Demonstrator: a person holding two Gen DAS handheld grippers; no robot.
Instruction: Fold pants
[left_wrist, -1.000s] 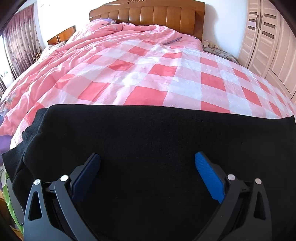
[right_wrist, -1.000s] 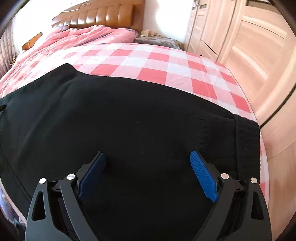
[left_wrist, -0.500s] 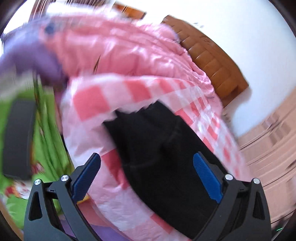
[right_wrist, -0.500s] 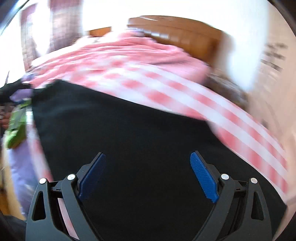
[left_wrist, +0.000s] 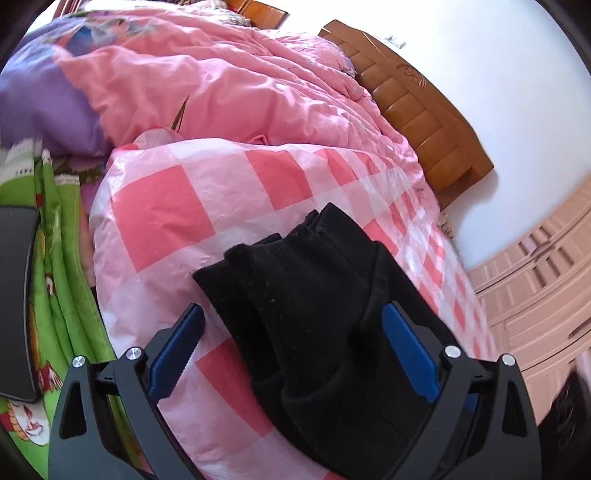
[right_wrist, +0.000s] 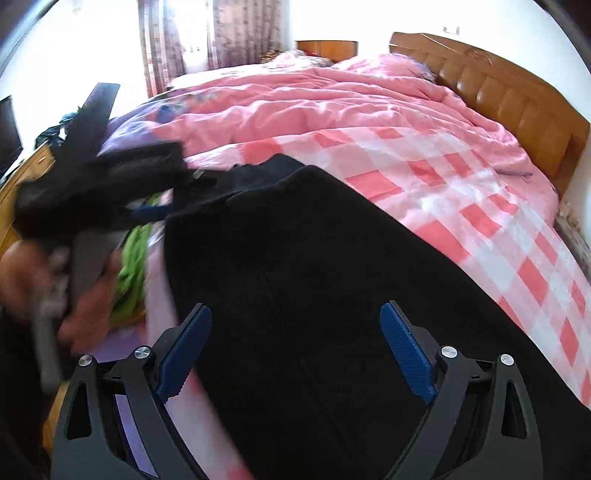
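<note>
The left hand-held gripper (left_wrist: 291, 343) is seen spread wide, nothing pressed by its blue pads (left_wrist: 406, 354); the near end of the black pants (left_wrist: 314, 295) lies between and below them, ungripped. The right hand-held gripper (right_wrist: 295, 343) is likewise held wide above the dark cloth, with nothing clamped. The pants (right_wrist: 332, 277) are laid along the near edge of the bed (right_wrist: 480, 206), on the pink checked cover (left_wrist: 177, 206). At the left gripper's end several stacked layers are visible, so the legs are judged to have been laid one on the other lengthwise. The long strip seen from the right wrist view is not yet folded across. What seems left is for one end to be taken and brought over toward the other, then the bundle tidied. The left gripper's body (right_wrist: 92, 177) is shown blurred in the right view.
</note>
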